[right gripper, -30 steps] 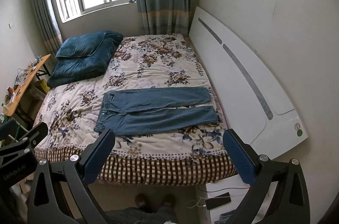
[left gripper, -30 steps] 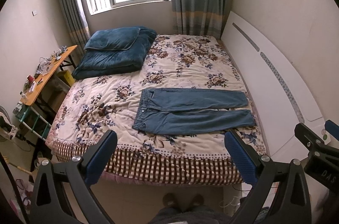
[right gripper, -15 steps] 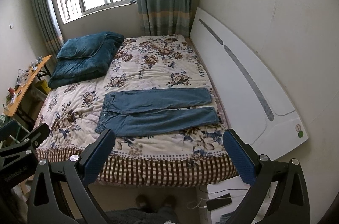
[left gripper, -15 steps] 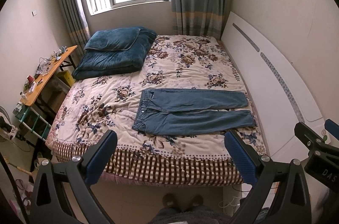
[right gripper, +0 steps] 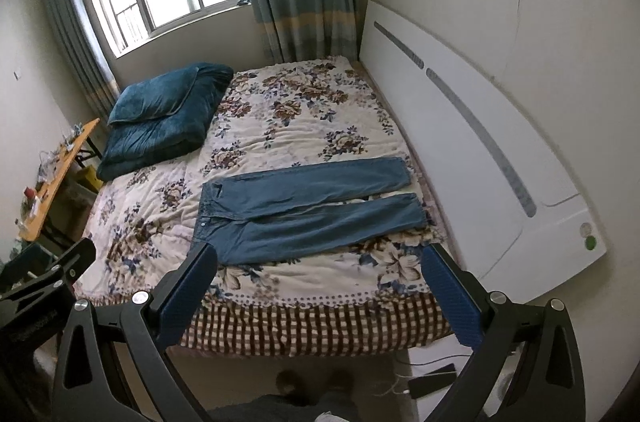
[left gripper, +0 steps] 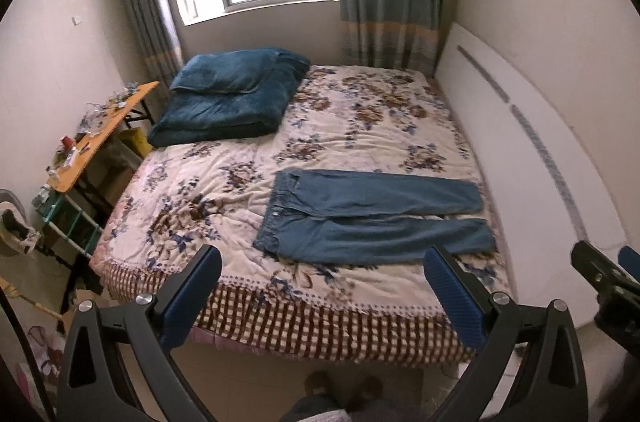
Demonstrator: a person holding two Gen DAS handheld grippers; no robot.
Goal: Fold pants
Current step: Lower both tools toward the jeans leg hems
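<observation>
Blue jeans (left gripper: 372,218) lie flat on the floral quilt (left gripper: 360,126), well ahead of both wide-spread, empty grippers: left (left gripper: 320,286), right (right gripper: 316,282). Best pinch waistband and hem together, folding leg over leg.

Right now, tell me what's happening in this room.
A person stands at the foot of the bed with a gripper in each hand. The left gripper and right gripper are both open and hold nothing. The jeans lie flat on the floral bedspread, legs apart, waistband to the left, not yet folded. Nothing touches them.
</observation>
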